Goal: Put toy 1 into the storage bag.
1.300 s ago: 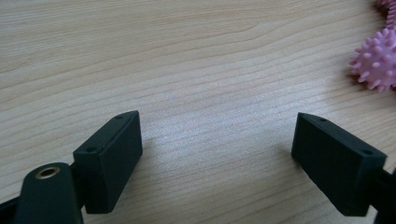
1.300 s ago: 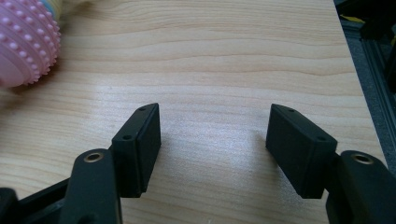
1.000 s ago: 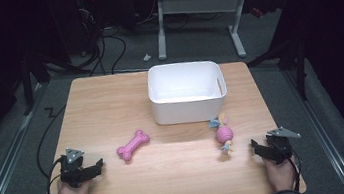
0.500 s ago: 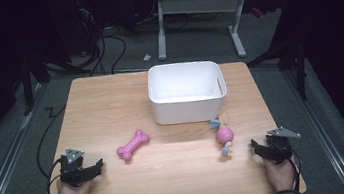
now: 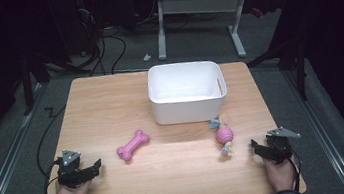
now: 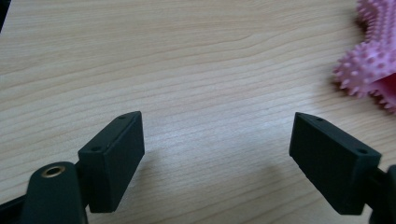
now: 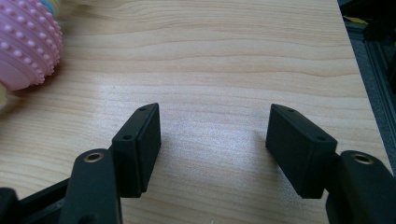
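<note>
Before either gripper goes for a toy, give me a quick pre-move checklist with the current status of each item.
1. Left gripper jaws open, nothing between them: ok.
2. Right gripper jaws open, nothing between them: ok.
3. Pink bone toy lies free on the table, apart from the left gripper: ok.
4. Pink ball rope toy lies free, near the bin's front corner: ok.
5. White bin upright, looks empty: ok.
6. Which toy goes first: cannot tell.
</note>
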`<action>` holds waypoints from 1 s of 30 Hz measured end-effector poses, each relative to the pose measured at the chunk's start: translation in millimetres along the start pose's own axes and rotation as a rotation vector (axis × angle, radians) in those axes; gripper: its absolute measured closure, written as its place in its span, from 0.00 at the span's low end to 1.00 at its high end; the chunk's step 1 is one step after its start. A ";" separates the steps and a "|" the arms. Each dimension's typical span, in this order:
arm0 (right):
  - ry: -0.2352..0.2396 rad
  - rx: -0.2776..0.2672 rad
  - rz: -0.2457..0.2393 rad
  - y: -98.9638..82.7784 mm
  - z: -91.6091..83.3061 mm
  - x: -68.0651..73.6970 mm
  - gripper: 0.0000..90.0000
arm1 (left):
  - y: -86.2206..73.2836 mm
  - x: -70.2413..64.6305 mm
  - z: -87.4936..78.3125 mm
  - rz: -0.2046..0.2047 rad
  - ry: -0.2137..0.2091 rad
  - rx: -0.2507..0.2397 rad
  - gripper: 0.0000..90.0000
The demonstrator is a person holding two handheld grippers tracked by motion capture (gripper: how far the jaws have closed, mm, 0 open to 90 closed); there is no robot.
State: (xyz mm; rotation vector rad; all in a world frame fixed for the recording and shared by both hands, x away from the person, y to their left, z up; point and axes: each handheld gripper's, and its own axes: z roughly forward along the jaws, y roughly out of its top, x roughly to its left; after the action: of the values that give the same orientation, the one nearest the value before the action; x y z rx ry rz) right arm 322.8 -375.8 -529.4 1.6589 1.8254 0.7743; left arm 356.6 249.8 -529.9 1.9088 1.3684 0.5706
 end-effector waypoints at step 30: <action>0.003 0.002 -0.005 -0.1 -0.2 0.3 0.40 | 69.1 -69.1 -6.8 0.219 -0.224 0.003 0.32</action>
State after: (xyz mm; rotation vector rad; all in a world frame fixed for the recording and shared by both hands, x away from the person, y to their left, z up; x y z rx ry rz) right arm 322.6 -375.5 -529.3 1.6550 1.8318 0.7738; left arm 371.4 173.9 -469.8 2.0701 1.0276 0.4427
